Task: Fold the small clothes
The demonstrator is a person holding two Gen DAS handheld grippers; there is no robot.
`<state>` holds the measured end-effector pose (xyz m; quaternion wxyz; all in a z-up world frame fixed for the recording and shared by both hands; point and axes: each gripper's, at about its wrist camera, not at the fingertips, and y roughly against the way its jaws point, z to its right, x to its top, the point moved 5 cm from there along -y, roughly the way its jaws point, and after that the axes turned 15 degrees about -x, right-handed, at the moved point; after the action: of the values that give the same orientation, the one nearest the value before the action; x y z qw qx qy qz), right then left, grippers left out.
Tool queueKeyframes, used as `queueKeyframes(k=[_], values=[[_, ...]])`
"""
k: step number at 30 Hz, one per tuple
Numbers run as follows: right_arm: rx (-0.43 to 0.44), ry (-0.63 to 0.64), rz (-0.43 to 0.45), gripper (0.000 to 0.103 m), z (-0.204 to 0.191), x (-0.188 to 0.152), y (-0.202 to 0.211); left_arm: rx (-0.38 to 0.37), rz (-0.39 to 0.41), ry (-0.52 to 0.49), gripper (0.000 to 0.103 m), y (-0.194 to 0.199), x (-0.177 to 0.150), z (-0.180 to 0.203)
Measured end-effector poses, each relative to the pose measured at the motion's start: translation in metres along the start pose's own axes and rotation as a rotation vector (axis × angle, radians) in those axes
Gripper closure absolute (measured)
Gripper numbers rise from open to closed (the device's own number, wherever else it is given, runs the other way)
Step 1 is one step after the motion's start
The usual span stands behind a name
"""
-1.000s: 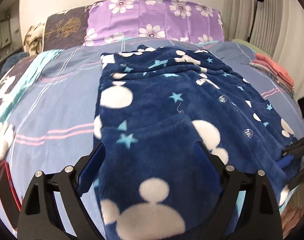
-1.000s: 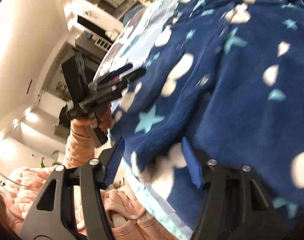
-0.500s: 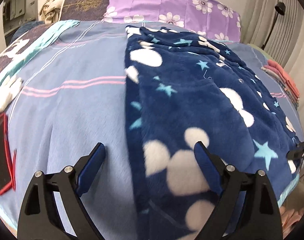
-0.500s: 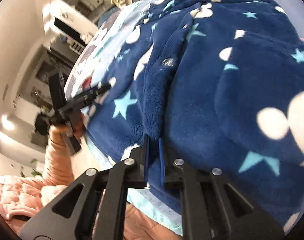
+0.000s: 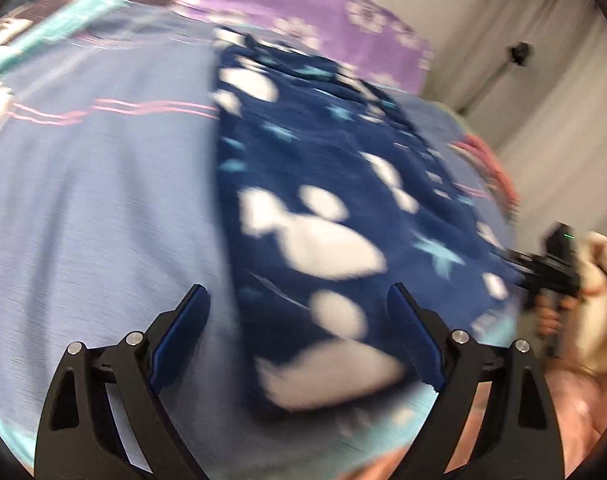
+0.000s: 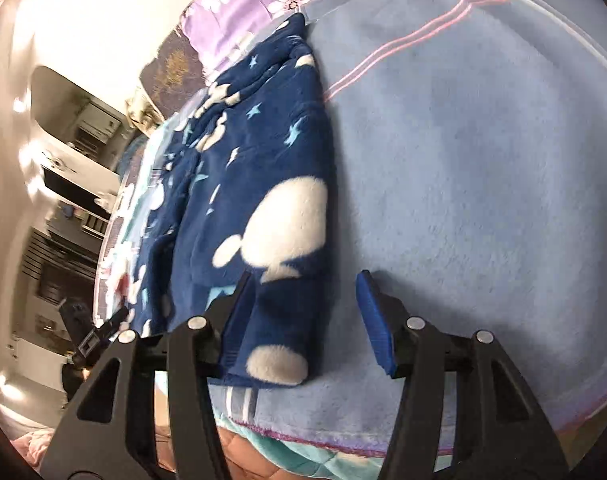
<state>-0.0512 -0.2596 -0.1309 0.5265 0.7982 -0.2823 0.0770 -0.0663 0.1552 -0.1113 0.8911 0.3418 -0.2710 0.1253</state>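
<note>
Blue bedspread (image 6: pixel 483 140) carries the fleece (image 5: pixel 323 208), folded lengthwise. Left gripper (image 5: pixel 299 336) gapes over its near-left edge; right gripper (image 6: pixel 303 312) is opening, near-right corner between unpressed pads. Best pinch both near corners evenly, then fold farward.

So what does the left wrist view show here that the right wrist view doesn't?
Left wrist only: a stack of pink folded clothes at the bed's far edge, a curtain, and the hand carrying the right gripper. Right wrist only: dark shelving across the room. Both: the navy fleece garment on the blue blanket and the purple floral pillow.
</note>
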Motion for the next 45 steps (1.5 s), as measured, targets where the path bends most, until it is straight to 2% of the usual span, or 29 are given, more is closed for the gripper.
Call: queueKeyframes(k=[3,4,5,7,8,9,10,11,12,14,18,21,26,29,31,38,45], values=[[0.103,0.011,-0.059,0.045,-0.013,-0.004,-0.008,0.010,-0.022,-0.012,0.015,-0.008,-0.002,0.006],[0.110,0.025,-0.068,0.044,-0.019,-0.004,-0.013,0.012,-0.015,-0.007,0.017,-0.009,-0.001,0.005],[0.104,0.045,-0.064,0.042,-0.025,-0.004,-0.017,0.004,0.005,0.008,0.025,-0.011,0.003,0.004],[0.118,0.058,-0.066,0.041,-0.032,-0.003,-0.019,-0.017,0.038,0.040,0.043,-0.012,0.008,-0.001],[0.126,0.059,-0.070,0.041,-0.033,-0.001,-0.020,-0.021,0.053,0.057,0.065,-0.013,0.011,-0.005],[0.120,0.061,-0.069,0.053,-0.035,0.001,-0.023,-0.044,0.052,0.077,0.085,-0.016,0.014,-0.007],[0.113,0.063,-0.071,0.068,-0.035,0.002,-0.023,-0.081,0.060,0.120,0.086,-0.018,0.016,-0.009],[0.125,0.053,-0.085,0.086,-0.038,0.004,-0.027,-0.081,0.074,0.121,0.088,-0.016,0.017,-0.007],[0.140,0.038,-0.074,0.088,-0.038,0.005,-0.023,-0.071,0.082,0.099,0.089,-0.015,0.020,-0.003],[0.169,0.039,-0.030,0.089,-0.035,0.009,-0.004,-0.054,0.121,0.023,0.090,-0.005,0.028,0.015],[0.273,0.097,0.110,0.091,-0.060,0.028,0.043,-0.115,0.233,-0.078,0.091,0.029,0.059,0.052],[0.293,0.164,0.219,0.091,-0.076,0.034,0.077,-0.144,0.296,-0.152,0.091,0.051,0.077,0.081],[0.373,0.193,0.368,0.092,-0.076,0.021,0.146,-0.207,0.367,-0.211,0.091,0.090,0.067,0.124],[0.304,0.236,0.459,0.092,-0.065,0.013,0.176,-0.178,0.398,-0.282,0.091,0.111,0.053,0.148],[0.250,0.242,0.459,0.091,-0.062,0.018,0.173,-0.156,0.391,-0.301,0.090,0.108,0.052,0.151],[0.256,0.106,0.348,0.091,-0.049,0.052,0.112,-0.104,0.331,-0.238,0.090,0.057,0.081,0.118],[0.237,0.091,0.361,0.091,-0.051,0.083,0.100,-0.092,0.344,-0.190,0.090,0.045,0.115,0.098]])
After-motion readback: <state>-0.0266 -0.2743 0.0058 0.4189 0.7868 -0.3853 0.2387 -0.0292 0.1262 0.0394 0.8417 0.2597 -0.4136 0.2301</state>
